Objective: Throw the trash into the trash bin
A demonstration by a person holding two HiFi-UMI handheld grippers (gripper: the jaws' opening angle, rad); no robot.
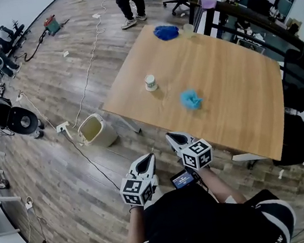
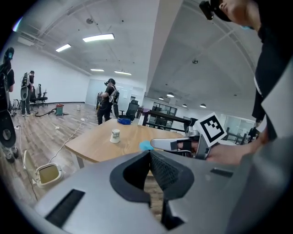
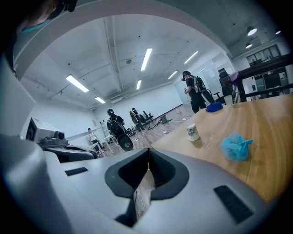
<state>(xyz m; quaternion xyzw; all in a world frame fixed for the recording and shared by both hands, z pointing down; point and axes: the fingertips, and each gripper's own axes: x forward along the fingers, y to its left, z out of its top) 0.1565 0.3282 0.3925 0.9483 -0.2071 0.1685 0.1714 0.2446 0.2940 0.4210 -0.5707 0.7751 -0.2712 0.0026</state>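
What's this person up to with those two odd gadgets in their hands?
A person stands at the near edge of a wooden table, holding a left gripper and a right gripper. Both have their jaws closed on nothing. The trash lies untouched on the table: a paper cup, a light blue wad and a dark blue wad at the far end. The trash bin stands on the floor beside the table. Nothing is picked up yet.
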